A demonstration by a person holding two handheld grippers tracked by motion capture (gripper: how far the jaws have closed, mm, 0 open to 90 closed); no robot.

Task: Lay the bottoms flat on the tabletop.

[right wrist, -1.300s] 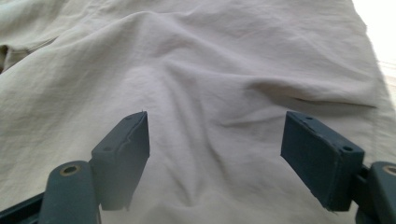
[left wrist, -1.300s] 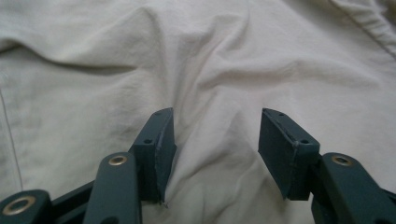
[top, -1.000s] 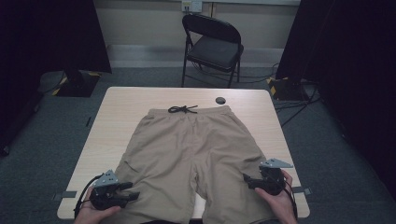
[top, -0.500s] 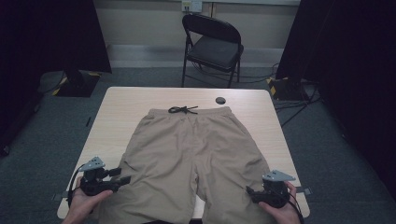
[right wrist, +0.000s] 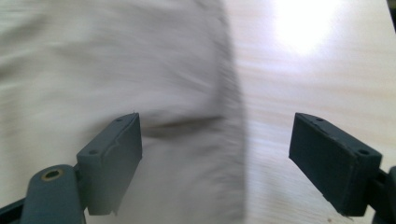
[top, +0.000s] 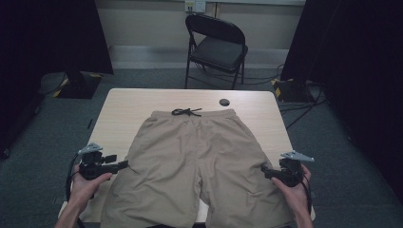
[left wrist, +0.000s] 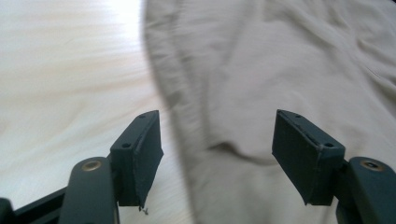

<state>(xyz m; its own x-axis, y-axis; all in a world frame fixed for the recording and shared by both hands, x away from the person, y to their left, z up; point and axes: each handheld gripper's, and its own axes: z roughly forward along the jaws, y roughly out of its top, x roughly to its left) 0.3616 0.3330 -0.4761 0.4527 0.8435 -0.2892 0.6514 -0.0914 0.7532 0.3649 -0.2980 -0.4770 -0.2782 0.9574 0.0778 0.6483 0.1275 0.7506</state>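
Left gripper (top: 124,164) at left table (top: 123,118) edge, jaws spread wide, straddling outer seam of khaki shorts (top: 197,161), gripping nothing. Shorts lie flat mid-table, waistband and black drawstring (top: 186,112) at far side, legs toward person. Right gripper (top: 264,171) at right leg's outer edge, jaws likewise released, empty.

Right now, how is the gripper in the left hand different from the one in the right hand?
The left gripper is at the shorts' left edge; the right gripper is at their right edge. The left gripper points rightward across the table; the right gripper points leftward. Both have open jaws straddling a side edge of the shorts, gripping nothing.
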